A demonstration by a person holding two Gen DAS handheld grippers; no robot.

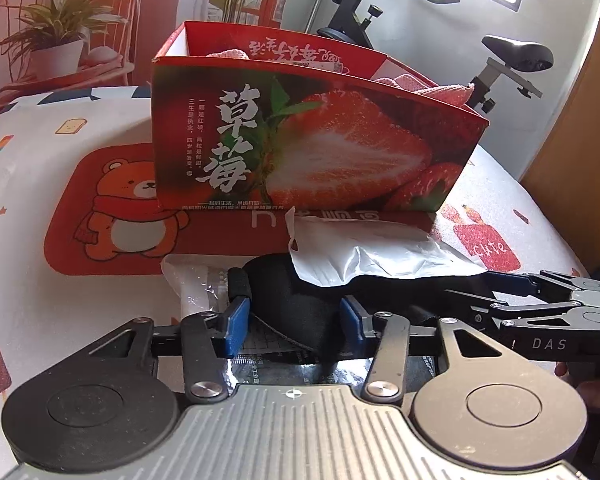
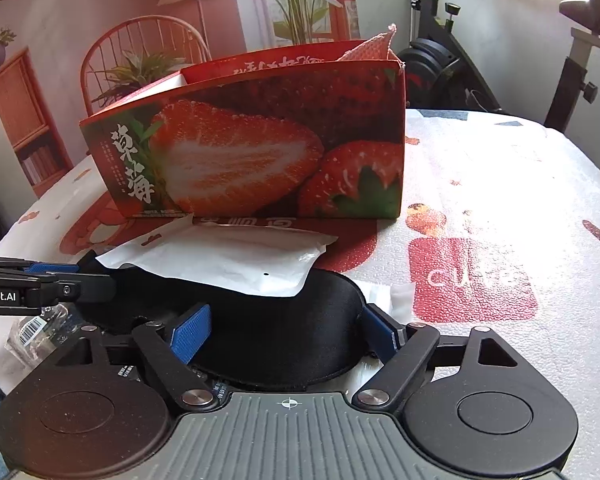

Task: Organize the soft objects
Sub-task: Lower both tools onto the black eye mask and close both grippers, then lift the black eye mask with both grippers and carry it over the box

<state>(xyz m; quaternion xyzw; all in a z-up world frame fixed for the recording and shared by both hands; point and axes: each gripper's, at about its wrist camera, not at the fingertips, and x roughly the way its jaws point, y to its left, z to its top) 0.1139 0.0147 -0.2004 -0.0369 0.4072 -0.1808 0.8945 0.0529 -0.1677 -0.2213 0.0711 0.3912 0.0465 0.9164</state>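
A black padded eye mask (image 1: 292,300) (image 2: 268,320) lies on the tablecloth near the front, and a white foil pouch (image 1: 372,248) (image 2: 228,260) rests over its far edge. My left gripper (image 1: 296,316) (image 2: 84,276) has its blue pads pressed against both sides of the mask's left lobe, which bulges up between them. My right gripper (image 2: 286,332) (image 1: 484,292) straddles the right lobe with its jaws wide; one pad touches the mask's outer edge, the other sits over its middle. Behind stands the red strawberry box (image 1: 300,140) (image 2: 260,140) with pink cloths (image 1: 416,88) (image 2: 374,50) inside.
A clear plastic packet (image 1: 192,280) (image 2: 32,328) and a printed wrapper lie under the mask. The table (image 2: 500,200) carries a white cloth with red prints. An exercise bike (image 1: 512,56) stands behind on the right, a red chair with a potted plant (image 1: 56,44) behind on the left.
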